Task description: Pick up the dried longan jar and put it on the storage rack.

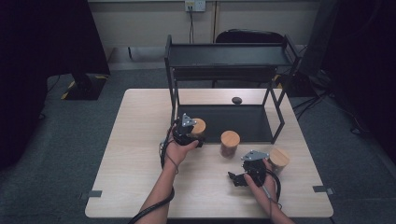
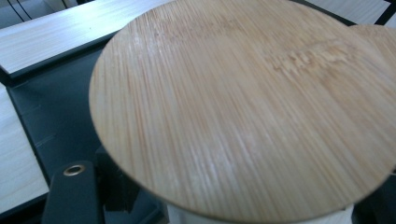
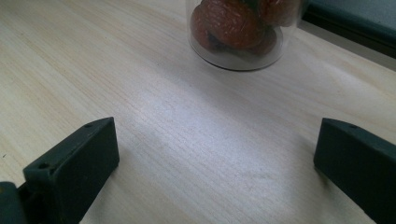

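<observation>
left gripper (image 1: pixel 195 132) fingers clenched on upright bamboo-lidded jar (image 1: pixel 198 126), at the black rack's lower shelf (image 1: pixel 243 122) front edge | shelf straight ahead | right gripper (image 1: pixel 238 179) fingers released, over tabletop (image 1: pixel 140 154), farther off

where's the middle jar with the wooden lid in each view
high view: middle jar, centre of the table, just before the black rack
left gripper view: its lid, top right corner
right gripper view: its glass bottom, top centre
shared landmark: the black rack's base
</observation>
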`<state>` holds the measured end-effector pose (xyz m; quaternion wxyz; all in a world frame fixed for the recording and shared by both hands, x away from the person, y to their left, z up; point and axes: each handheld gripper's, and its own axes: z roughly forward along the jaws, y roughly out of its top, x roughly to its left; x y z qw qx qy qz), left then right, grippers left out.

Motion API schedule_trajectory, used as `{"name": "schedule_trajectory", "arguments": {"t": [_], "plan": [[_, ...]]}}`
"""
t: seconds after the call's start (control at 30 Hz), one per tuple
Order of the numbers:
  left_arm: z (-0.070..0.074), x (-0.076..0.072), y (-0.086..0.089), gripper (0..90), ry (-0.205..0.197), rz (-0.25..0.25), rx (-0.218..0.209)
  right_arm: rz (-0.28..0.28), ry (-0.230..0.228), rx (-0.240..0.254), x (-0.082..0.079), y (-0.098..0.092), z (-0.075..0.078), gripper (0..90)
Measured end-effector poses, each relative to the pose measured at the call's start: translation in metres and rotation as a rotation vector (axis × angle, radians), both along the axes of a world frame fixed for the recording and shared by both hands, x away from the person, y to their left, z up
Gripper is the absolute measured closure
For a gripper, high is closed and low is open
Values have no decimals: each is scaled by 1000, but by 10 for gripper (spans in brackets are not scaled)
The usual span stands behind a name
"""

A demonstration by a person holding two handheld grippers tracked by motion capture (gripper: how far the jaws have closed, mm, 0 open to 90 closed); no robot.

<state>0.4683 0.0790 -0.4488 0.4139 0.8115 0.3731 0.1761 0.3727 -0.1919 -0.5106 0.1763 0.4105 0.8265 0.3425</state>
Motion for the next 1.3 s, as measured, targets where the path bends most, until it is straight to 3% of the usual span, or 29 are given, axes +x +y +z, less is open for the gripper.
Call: {"name": "schedule_trajectory", "arguments": {"t": [1.1, 1.3], "plan": [[-7, 32, -24, 261, 23, 52, 8, 0, 0, 0, 0, 0, 0, 0], [-11, 39, -25, 260, 34, 68, 32, 0, 0, 0, 0, 0, 0, 0]]}}
